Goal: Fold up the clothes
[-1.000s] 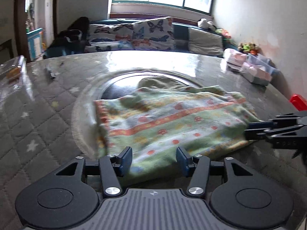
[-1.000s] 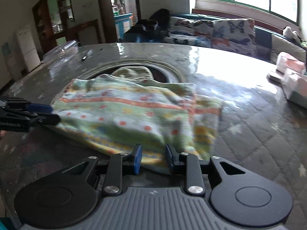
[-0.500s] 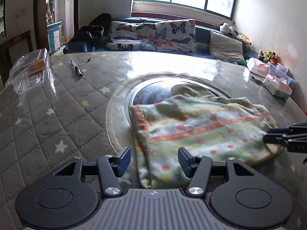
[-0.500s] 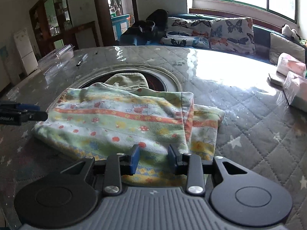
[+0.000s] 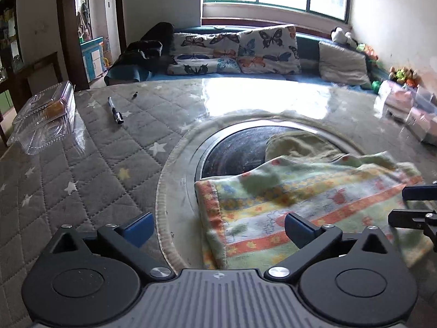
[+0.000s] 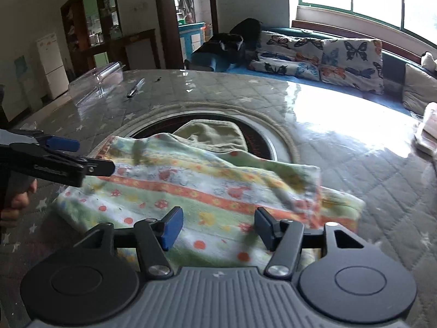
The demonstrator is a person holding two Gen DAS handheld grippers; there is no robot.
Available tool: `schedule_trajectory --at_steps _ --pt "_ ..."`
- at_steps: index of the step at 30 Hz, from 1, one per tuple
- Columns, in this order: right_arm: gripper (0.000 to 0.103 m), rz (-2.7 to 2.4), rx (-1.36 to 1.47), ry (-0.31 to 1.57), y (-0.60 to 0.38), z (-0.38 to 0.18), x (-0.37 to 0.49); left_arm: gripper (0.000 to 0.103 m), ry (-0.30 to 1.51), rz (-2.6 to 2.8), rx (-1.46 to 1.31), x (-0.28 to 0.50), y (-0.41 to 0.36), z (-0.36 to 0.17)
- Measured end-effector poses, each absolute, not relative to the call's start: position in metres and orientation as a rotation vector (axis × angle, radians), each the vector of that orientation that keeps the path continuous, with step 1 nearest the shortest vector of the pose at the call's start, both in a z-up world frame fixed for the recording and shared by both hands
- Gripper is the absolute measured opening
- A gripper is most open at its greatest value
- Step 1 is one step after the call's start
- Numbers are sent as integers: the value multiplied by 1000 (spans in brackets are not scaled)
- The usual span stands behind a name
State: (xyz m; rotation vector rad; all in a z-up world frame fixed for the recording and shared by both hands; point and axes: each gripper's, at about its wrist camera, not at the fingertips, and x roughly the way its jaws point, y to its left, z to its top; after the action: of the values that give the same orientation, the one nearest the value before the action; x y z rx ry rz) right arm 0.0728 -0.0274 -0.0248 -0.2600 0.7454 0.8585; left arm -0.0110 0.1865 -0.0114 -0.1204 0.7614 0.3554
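Note:
A folded cloth (image 5: 300, 199) with green, orange and yellow bands lies on the quilted grey table cover, partly over a dark round inset (image 5: 235, 150). An olive piece (image 6: 213, 134) sticks out from under its far side. My left gripper (image 5: 218, 229) hangs over the cloth's left edge, its jaws opening wide, and the pads touch nothing. My right gripper (image 6: 218, 228) is over the cloth's (image 6: 207, 188) near edge, jaws also opening, with fabric below them but not pinched. Each gripper shows in the other's view: the right gripper (image 5: 418, 205) and the left gripper (image 6: 71, 155), the latter held by a hand (image 6: 16, 202).
A clear plastic clamshell box (image 5: 46, 114) and a pen (image 5: 114, 110) lie at the table's far left. Tissue packs (image 5: 409, 109) sit at the far right. A sofa with butterfly cushions (image 5: 245, 49) runs behind the table under the window.
Both grippers' jaws have spread apart and drawn back from the cloth. The left view has swung left, so the cloth now sits to its right. The cloth lies flat, let go.

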Motion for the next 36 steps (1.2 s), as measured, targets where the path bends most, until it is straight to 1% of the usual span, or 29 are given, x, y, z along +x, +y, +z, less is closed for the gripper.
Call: schedule_trajectory --at_steps 1,3,4,9,15,23,33,36 --pt "63 855 -265 749 -26 -27 74 103 772 362 -116 -9 187 -14" --pt "70 843 -267 762 -27 -32 78 103 786 367 -119 -8 190 -19" --pt "71 834 -265 767 -29 -32 80 103 790 373 -121 -8 192 -20" --pt "72 806 -274 758 -32 -26 92 103 793 393 -154 -2 202 -17" --pt "72 811 -264 740 -10 -22 116 103 784 382 -154 28 199 -8" --pt "72 797 -225 800 2 -36 146 103 823 372 -146 69 201 -19" --pt "72 817 -237 767 2 -28 131 103 807 384 -143 62 199 -13" --pt "72 839 -268 782 10 -33 121 103 817 386 -136 60 198 -17"
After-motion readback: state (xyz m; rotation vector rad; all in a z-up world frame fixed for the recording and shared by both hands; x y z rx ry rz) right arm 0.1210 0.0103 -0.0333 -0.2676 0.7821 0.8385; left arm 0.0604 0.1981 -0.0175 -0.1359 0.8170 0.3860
